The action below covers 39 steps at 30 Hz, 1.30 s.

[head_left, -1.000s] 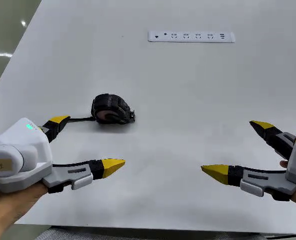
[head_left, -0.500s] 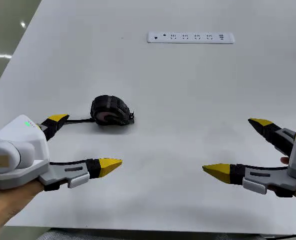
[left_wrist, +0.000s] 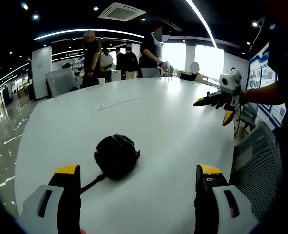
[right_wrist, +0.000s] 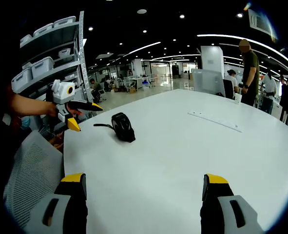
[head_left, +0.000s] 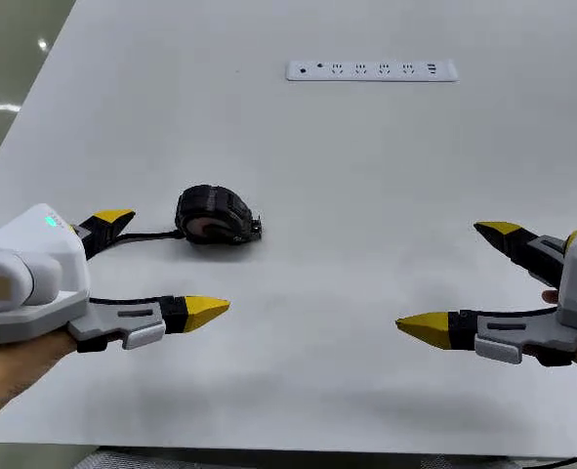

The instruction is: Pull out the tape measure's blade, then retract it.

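The tape measure (head_left: 217, 215) lies toward the counter's (head_left: 366, 176) left edge, just ahead of the left gripper (head_left: 171, 262) and well apart from the right gripper (head_left: 444, 276). Both pairs of jaws stand wide apart, holding nothing.

— What sort of place is this?
— An open-plan office or lab hall. There's one huge white counter (head_left: 366, 195), a dark ceiling (left_wrist: 61, 14) with strip lights (left_wrist: 85, 30), and shelves (right_wrist: 46, 63) stacked with plastic bins (right_wrist: 66, 22).
— Anything else?
— People (left_wrist: 91, 58) standing about, office chairs (left_wrist: 61, 80), a glossy floor (left_wrist: 2, 131).
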Tool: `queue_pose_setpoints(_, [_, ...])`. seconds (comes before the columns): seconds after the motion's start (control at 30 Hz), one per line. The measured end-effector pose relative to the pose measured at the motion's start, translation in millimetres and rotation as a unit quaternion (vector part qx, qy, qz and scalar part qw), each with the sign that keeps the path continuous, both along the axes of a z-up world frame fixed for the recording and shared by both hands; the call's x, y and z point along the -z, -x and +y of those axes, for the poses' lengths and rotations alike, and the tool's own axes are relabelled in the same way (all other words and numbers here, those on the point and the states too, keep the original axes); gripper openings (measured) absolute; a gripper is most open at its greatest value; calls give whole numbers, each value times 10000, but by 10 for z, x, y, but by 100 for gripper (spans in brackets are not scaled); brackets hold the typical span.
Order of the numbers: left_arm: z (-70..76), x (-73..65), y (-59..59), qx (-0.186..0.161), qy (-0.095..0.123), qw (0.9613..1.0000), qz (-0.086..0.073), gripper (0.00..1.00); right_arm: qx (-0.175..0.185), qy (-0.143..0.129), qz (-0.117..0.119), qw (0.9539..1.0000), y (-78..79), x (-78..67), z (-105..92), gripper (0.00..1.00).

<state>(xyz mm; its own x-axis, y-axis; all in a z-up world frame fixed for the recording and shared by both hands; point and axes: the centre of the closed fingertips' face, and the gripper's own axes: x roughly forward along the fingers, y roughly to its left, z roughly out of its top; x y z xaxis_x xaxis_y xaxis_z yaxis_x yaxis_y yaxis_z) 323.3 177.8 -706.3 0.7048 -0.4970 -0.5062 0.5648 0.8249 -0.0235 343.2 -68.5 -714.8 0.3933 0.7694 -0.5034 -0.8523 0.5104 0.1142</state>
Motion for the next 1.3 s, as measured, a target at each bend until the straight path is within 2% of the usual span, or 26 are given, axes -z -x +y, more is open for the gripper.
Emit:
queue_pose_setpoints(0.23, [13,18,-87,266,-132,9995,84,93,-183,102,0,9998,-85,40,-3,99])
queue_pose_setpoints(0.63, [40,40,-264,542,-282,9980,135,90,-436,275,-36,9987,-260,82,-17,99])
queue_pose_setpoints(1.3, [171,102,-493,955,-604,9934,194,80,-1118,484,-136,9925,-490,152,187,96])
